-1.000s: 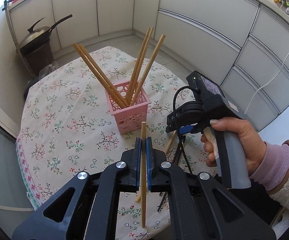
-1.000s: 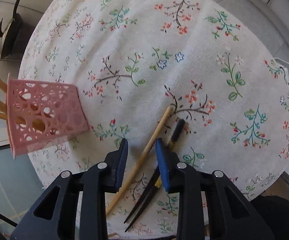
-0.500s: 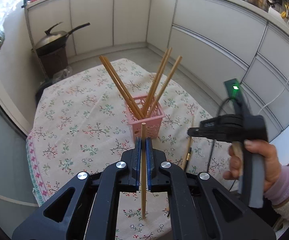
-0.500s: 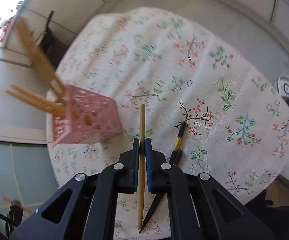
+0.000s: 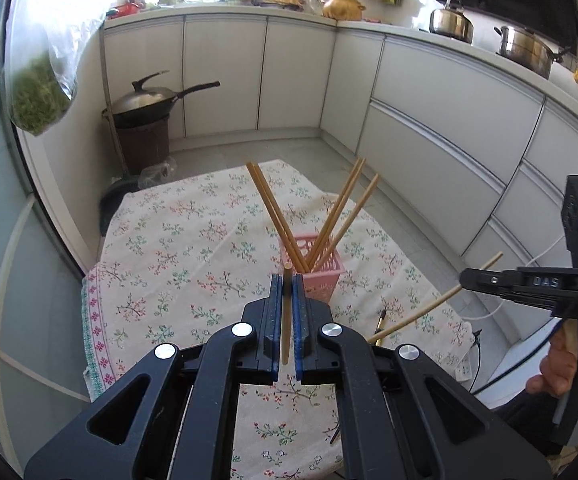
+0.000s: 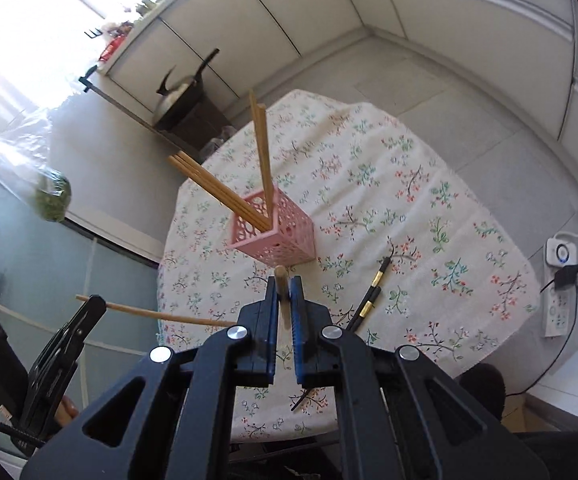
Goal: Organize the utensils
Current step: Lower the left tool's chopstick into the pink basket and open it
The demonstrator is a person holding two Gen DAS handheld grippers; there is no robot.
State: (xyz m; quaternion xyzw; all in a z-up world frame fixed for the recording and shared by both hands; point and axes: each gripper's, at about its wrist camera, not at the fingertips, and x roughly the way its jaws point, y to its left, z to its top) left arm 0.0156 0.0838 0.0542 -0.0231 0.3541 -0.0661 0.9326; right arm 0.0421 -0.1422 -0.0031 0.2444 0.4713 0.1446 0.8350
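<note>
Chopsticks are now off the cloth in both tools: the right gripper (image 6: pixel 285 300), which a second ago straddled one lying on the table (image 6: pixel 429 184), has clamped it and lifted it; the left gripper (image 5: pixel 287 304) still pinches its own. Both sit high, near the pink basket (image 6: pixel 285 240) mid-table. Black chopsticks (image 6: pixel 373 292) remain, right of it.

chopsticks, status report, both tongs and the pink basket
Left tongs shut on wooden chopstick. Right tongs shut on another. Pink basket holds four. Black chopsticks on tablecloth; nothing blocking.
</note>
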